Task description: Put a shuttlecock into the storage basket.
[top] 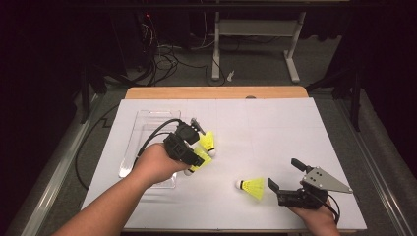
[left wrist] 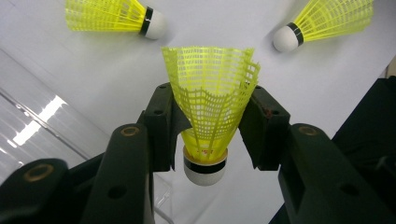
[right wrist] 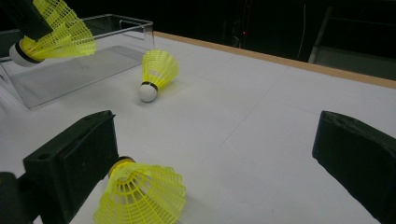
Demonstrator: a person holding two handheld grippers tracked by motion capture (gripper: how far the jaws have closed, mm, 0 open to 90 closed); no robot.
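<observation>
While your left gripper (left wrist: 212,121) pinches the skirt of a yellow shuttlecock (left wrist: 209,100), cork end toward your hand, it hangs above the white table (top: 275,128) at the near right edge of the clear tray (top: 147,120). A second shuttlecock (top: 208,141) lies just beyond it. Your right gripper (top: 284,176) stands with jaws wide apart, gripping nothing; a third shuttlecock (top: 252,187) lies on its side, just beside the left jaw.
</observation>
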